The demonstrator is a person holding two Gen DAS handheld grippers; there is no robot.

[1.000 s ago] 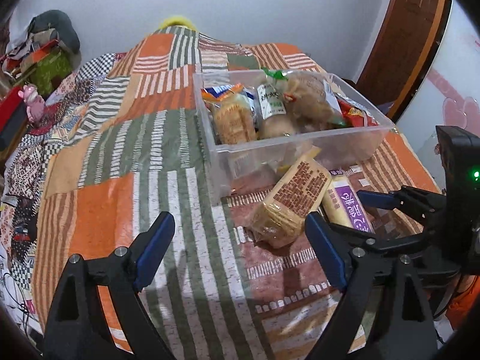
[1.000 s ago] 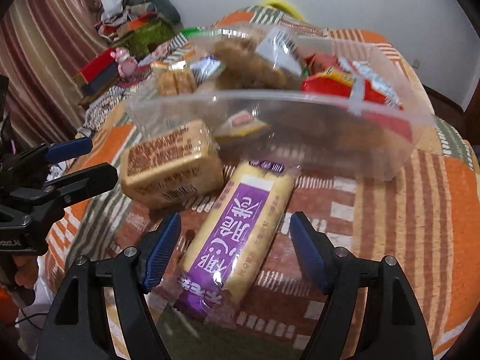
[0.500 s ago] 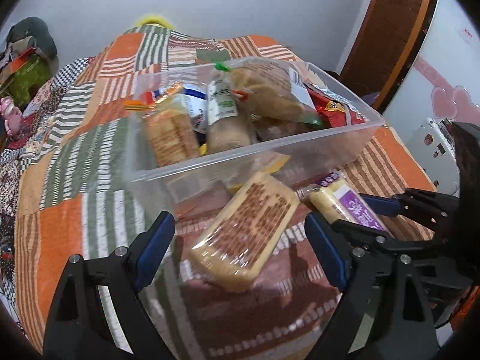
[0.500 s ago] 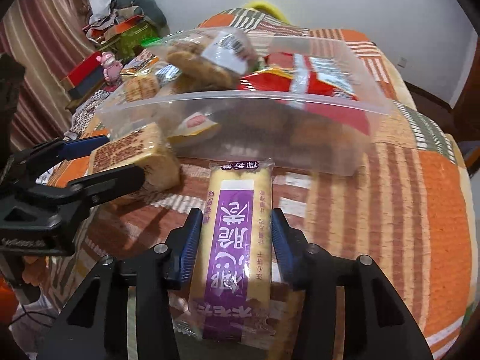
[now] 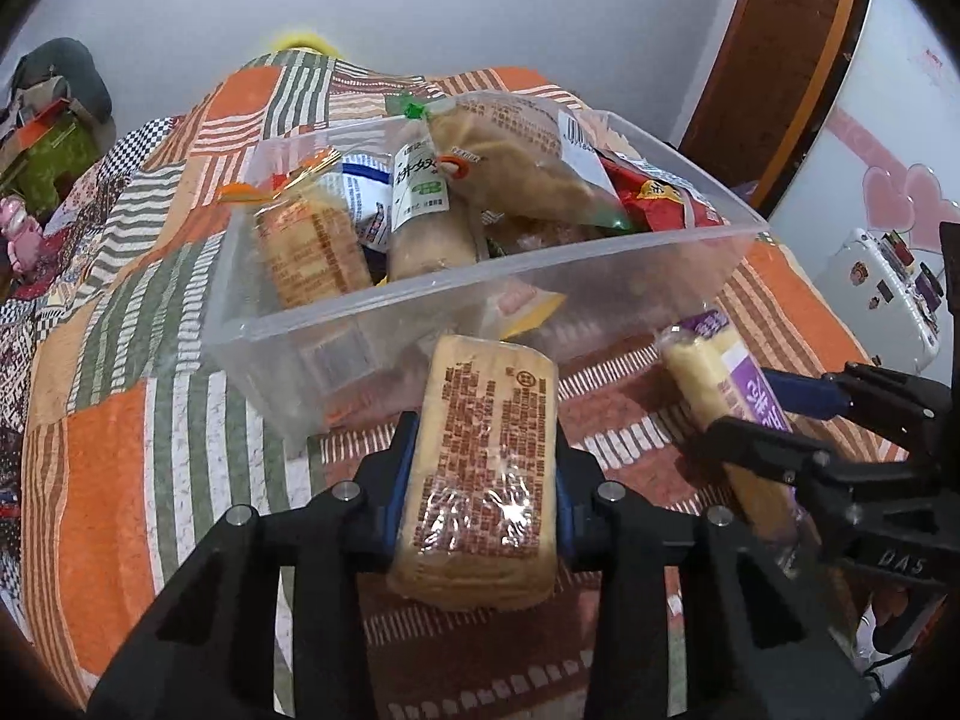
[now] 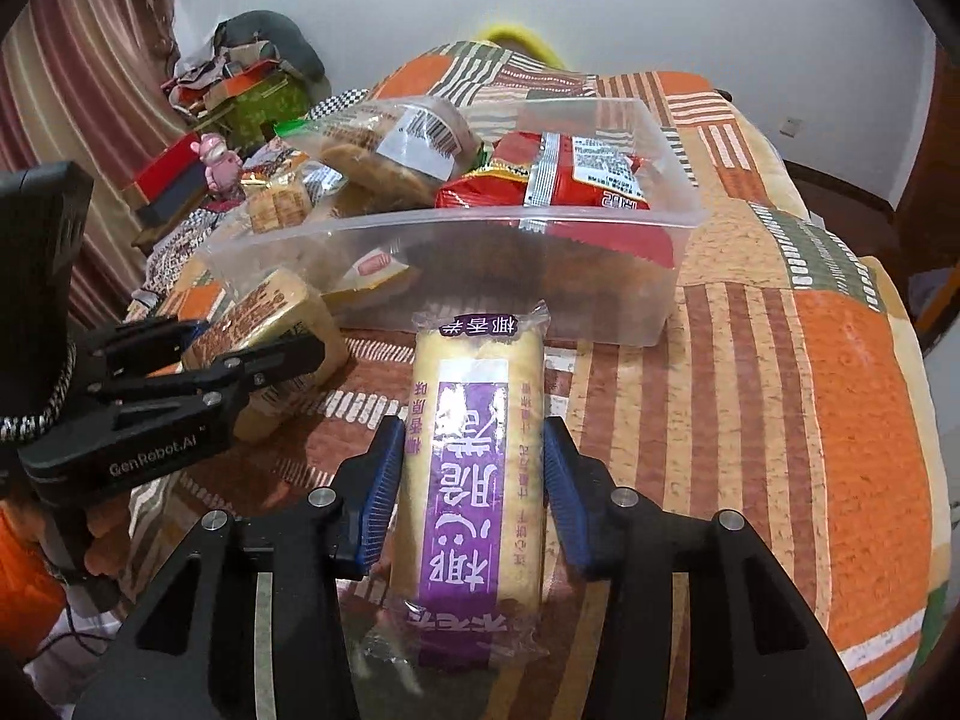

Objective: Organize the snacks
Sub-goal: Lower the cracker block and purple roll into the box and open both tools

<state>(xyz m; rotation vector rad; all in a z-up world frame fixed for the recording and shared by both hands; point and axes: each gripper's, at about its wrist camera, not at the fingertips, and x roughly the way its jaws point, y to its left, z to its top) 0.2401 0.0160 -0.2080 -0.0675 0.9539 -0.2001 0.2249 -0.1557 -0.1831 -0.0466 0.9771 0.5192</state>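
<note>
A clear plastic bin [image 5: 468, 300] [image 6: 654, 228] filled with several snack packs sits on the patchwork bedspread. My left gripper [image 5: 480, 462] is shut on a tan cracker pack with red print [image 5: 480, 468], held just in front of the bin's near wall; it also shows in the right wrist view [image 6: 270, 324]. My right gripper [image 6: 471, 468] is shut on a long yellow pack with a purple label [image 6: 474, 456], also in front of the bin; it also shows in the left wrist view [image 5: 726, 390].
The bed cover [image 6: 810, 390] stretches out to the right of the bin. Boxes, clothes and a pink toy [image 6: 216, 162] lie at the far left. A wooden door [image 5: 780, 48] and a white wall stand behind.
Both grippers have closed: the left around the tan cracker pack, the right around the purple-label pack. Both packs now sit raised between the fingers, closer to the bin.
</note>
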